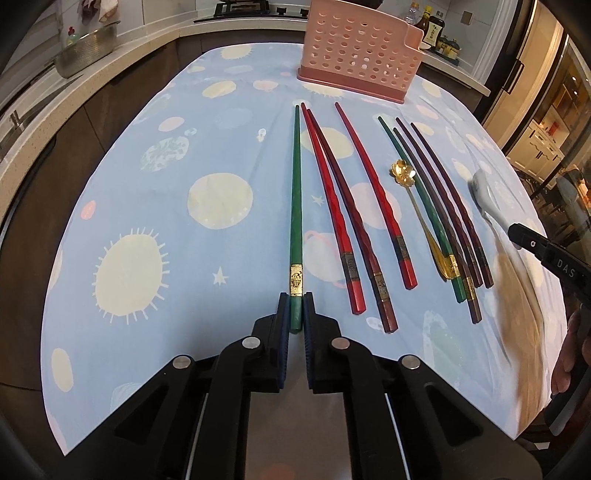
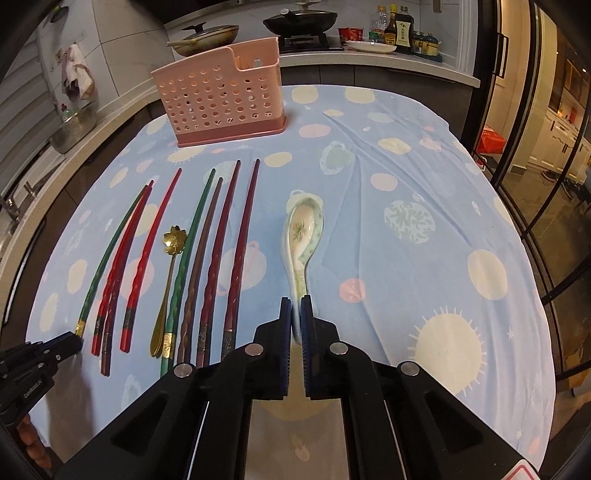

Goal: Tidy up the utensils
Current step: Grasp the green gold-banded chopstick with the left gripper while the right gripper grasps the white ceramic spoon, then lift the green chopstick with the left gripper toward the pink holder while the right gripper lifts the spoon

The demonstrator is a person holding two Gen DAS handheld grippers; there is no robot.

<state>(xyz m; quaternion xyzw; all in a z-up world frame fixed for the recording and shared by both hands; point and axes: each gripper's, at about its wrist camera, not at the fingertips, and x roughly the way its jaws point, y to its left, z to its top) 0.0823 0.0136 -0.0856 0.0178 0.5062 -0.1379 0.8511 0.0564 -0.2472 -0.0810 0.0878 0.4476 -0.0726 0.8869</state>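
I am standing at a table under a light blue cloth printed with pale suns and planets. A pale stone counter is curving round its far and left sides over dark cabinet fronts. A black pan is sitting on the stove, sauce bottles are lining up beside it, and a steel pot is resting on the left. White wall tiles are catching warm light, and black-framed glass doors are standing to the right.

Chopsticks, 2 spoons before pink caddy.
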